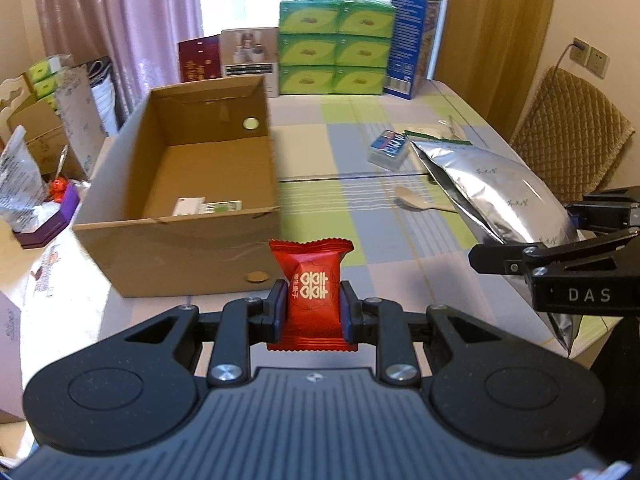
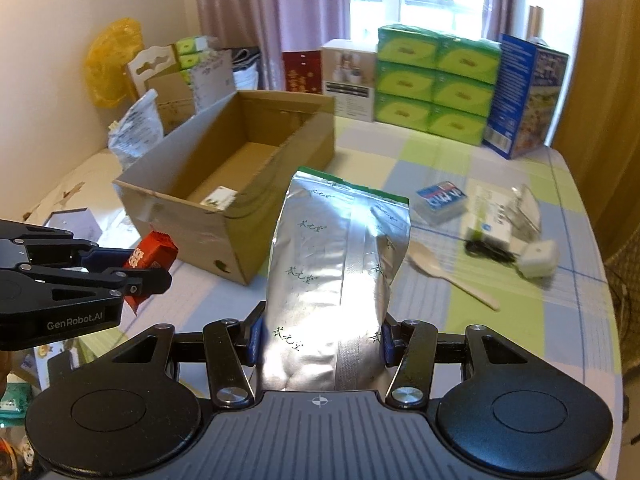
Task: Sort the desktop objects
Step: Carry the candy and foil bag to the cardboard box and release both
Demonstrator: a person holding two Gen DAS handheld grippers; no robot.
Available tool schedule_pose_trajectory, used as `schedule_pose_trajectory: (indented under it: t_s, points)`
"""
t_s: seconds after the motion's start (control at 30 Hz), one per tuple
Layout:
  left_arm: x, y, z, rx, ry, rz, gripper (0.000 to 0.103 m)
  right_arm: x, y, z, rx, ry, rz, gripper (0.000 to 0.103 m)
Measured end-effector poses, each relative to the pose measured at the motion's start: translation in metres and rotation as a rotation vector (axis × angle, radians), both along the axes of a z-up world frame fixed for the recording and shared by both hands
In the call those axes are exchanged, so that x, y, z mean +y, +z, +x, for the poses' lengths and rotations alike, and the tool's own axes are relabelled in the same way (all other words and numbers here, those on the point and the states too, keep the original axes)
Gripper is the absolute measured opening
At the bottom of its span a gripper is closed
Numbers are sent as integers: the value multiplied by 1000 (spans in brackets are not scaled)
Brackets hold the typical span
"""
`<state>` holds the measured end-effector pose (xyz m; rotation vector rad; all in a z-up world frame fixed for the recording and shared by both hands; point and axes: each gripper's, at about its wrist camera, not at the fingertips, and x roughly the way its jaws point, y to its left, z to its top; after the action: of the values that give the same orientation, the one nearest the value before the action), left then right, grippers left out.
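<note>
Pouch [image 2: 332,280], soft, slippery foil pinched low in your right claw [image 2: 320,340], hangs right of the box [image 2: 224,184], while your left claw [image 1: 313,312] grips the light candy [image 1: 312,292].

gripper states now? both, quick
Left gripper: closed on the red candy packet.
Right gripper: closed on the silver pouch.

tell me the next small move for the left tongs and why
Probably carry the left tongs forward over the cardboard box before opening. They are shut on the red candy packet, which sits short of the box's near wall, and the box is open-topped with room inside.
</note>
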<state>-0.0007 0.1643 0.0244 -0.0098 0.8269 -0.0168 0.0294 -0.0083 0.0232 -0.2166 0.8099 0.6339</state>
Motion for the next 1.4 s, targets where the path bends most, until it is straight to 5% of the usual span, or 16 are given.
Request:
schedule_pose_trajectory:
  t_s: [0.67, 1.4]
  points:
    - [77, 15, 9, 4, 77, 20, 21, 88, 12, 17, 6, 90, 71, 49]
    - [147, 20, 114, 18, 50, 64, 21, 177, 12, 116, 87, 28, 153, 49]
